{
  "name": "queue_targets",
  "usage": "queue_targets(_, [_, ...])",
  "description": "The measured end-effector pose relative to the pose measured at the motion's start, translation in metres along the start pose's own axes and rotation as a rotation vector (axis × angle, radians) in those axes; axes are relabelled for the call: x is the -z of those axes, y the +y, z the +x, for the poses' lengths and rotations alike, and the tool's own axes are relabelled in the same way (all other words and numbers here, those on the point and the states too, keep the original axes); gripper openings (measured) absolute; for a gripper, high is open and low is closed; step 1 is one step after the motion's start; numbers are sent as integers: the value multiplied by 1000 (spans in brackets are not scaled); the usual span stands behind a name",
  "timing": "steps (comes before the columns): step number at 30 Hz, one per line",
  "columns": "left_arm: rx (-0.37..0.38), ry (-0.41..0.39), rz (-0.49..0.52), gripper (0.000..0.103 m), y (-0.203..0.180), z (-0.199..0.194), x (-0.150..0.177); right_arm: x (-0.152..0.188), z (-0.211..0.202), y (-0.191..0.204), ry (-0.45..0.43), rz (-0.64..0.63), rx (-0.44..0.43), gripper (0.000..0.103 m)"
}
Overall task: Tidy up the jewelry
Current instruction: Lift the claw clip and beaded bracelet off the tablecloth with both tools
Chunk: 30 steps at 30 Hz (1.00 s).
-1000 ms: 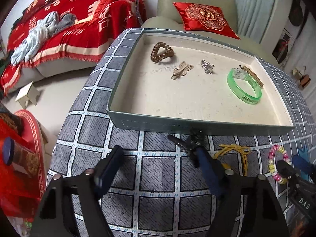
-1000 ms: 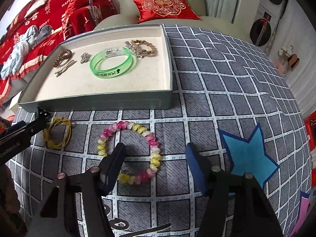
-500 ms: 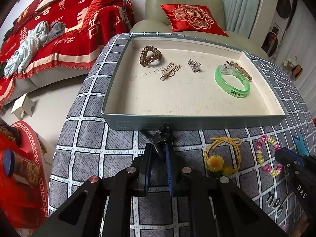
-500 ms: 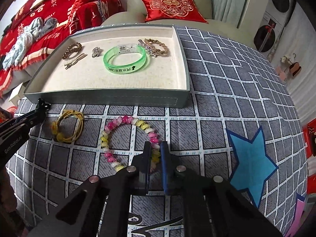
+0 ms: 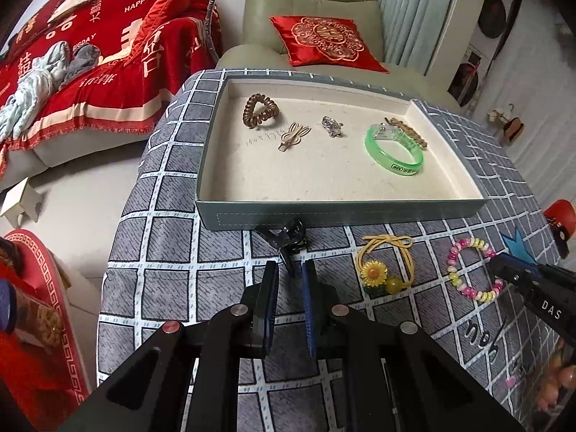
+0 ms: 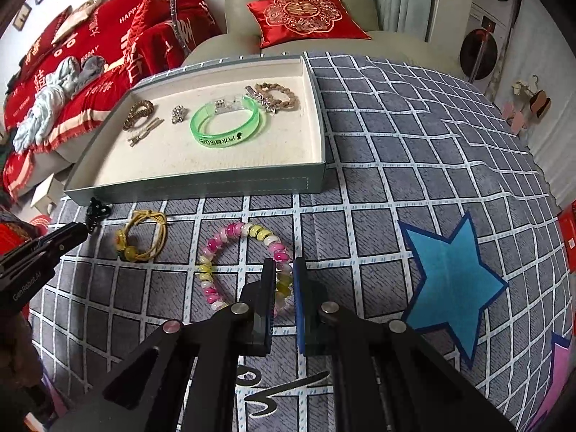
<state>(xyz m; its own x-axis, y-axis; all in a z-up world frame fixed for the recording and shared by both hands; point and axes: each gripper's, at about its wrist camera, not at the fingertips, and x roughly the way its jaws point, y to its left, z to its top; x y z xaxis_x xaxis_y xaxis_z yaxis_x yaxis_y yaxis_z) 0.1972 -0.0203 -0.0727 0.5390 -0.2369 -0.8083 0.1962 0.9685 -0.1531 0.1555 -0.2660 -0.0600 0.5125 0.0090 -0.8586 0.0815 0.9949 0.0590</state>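
A grey-green tray point(image 5: 345, 213) point(image 6: 201, 186) with a cream lining holds a green bangle point(image 5: 394, 151) point(image 6: 227, 125), a brown coil tie point(image 5: 260, 109), a gold clip point(image 5: 293, 136), a silver charm point(image 5: 332, 126) and a braided bracelet point(image 6: 279, 94). My left gripper point(image 5: 289, 270) is shut on a black hair clip point(image 5: 288, 239) point(image 6: 96, 213) just in front of the tray. My right gripper point(image 6: 283, 268) is shut on a pink-and-yellow bead bracelet point(image 6: 244, 262) point(image 5: 469, 270) on the cloth. A yellow sunflower hair tie point(image 5: 383, 262) point(image 6: 142, 235) lies between them.
The tray sits on a grey checked cloth point(image 6: 396, 144) with a blue star point(image 6: 453, 280). A green armchair with a red cushion point(image 5: 327, 41) stands behind. A red blanket point(image 5: 108, 57) covers a sofa at the left, past the table edge.
Both grippers closed from wide open: the left onto the black hair clip, the right onto the bead bracelet. Both views have pulled back and up a little.
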Motion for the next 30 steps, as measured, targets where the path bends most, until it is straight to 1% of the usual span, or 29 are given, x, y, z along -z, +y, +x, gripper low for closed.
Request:
queue_targets(3, [-6,1,-18,30,3,-2,-1,-1,-1,2,0,1,-6,10])
queue_targets(6, [-42,-14,-30,31,3,-4,-1,-1,-1,3,2,8,-21,10])
queue_targets(9, [-31,8,-48,32,5,-4,0,0,-1,5,2,9,-32,10])
queue_targets(10, [-24,13,-56,49,6,-4,0,1,-1,6,3,10,-35,10])
queue_targets(11, [-30,10,-60,69,6,-4,1,2,-1,5,5,13,-38,10])
queue_targets(12, [-47,3,-63,103,7,-6,1,2,0,4,8,17,-41,10])
queue_targets(13, [-74,-22,-67,103,8,-10,2,3,0,3,12,22,-45,10])
queue_targets(14, [-85,-46,-55,103,7,-14,3,4,1,0,17,30,-51,10])
queue_targets(16, [-93,-37,-31,103,7,-15,3,6,4,-3,29,42,-66,10])
queue_targets(19, [-121,-34,-36,103,9,-14,2,9,9,-8,56,61,-89,11])
queue_targets(22, [-107,-10,-53,103,10,-5,-1,10,10,-8,62,55,-80,11])
queue_targets(23, [-107,3,-64,103,11,-1,-2,10,11,-7,64,46,-77,13])
queue_targets(24, [-102,15,-74,103,11,3,-3,10,11,-7,67,40,-73,20])
queue_targets(25, [-94,24,-83,103,11,7,-4,9,12,-6,67,35,-66,24])
queue_targets(26, [-89,36,-91,102,11,12,-5,9,12,-6,65,32,-62,35])
queue_targets(27, [-89,54,-105,98,11,18,-6,9,13,-6,63,30,-58,41])
queue_targets(29, [-93,59,-129,97,11,23,-7,8,14,-5,55,26,-50,41])
queue_targets(30, [-96,62,-139,91,12,26,-7,8,14,-5,53,21,-49,41])
